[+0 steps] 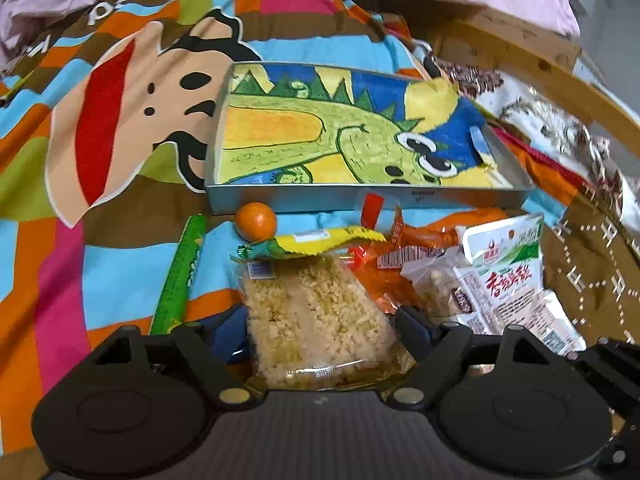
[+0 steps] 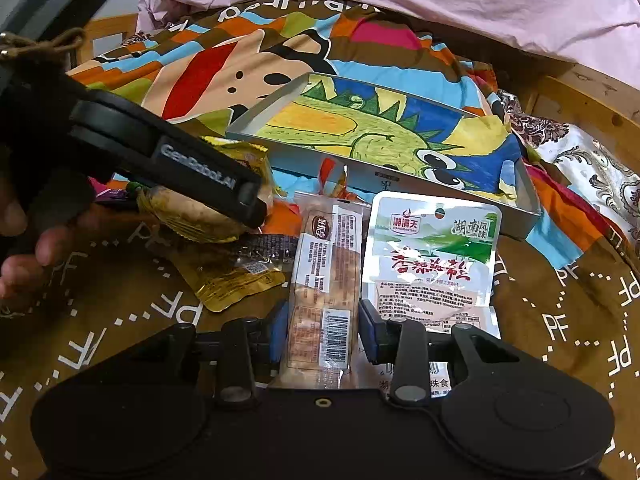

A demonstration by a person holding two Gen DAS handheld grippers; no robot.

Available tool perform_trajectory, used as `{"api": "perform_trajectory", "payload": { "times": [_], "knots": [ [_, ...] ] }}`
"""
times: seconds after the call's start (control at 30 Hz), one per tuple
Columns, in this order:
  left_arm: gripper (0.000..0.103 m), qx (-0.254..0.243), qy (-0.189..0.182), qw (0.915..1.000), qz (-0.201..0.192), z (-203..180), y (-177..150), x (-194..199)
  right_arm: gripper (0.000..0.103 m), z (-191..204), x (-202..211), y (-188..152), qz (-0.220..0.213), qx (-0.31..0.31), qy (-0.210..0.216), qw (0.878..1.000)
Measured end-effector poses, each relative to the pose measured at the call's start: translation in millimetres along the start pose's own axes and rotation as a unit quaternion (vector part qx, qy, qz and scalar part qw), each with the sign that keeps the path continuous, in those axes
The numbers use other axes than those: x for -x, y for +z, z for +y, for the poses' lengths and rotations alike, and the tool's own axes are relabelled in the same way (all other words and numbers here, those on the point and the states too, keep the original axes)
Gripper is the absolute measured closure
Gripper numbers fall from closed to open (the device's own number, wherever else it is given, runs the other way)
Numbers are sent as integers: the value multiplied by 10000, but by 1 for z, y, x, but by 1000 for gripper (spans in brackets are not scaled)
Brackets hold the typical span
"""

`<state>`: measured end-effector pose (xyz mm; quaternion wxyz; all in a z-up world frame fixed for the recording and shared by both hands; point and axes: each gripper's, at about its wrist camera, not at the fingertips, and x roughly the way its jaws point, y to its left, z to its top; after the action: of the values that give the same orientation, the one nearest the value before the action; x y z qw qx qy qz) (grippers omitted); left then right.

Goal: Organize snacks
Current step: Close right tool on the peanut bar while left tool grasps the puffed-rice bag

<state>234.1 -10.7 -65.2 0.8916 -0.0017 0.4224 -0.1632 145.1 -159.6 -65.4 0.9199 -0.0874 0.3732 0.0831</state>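
My left gripper is shut on a clear pack of yellow rice crisp; it also shows in the right wrist view, held above the bed. My right gripper stands around a long clear biscuit pack that lies on the brown cloth, its blue pads close beside it. A shallow grey box lid with a dinosaur drawing lies behind the snacks. A white-green pouch lies right of the biscuit pack.
An orange, a green stick pack, a yellow-green wrapper and orange wrappers lie before the box. A gold pack lies on the brown cloth. A pink blanket lies behind. A wooden bed frame runs at right.
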Motion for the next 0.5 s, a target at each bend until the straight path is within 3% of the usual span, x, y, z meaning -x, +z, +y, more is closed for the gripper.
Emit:
{"api": "perform_trajectory", "payload": {
  "times": [0.3, 0.5],
  "knots": [
    [21, 39, 160, 9994, 314, -2, -20, 29, 63, -1, 0, -2, 56, -59, 60, 9999],
    [16, 185, 158, 9991, 336, 2, -20, 30, 55, -4, -4, -6, 106, -188, 124, 9997]
  ]
}}
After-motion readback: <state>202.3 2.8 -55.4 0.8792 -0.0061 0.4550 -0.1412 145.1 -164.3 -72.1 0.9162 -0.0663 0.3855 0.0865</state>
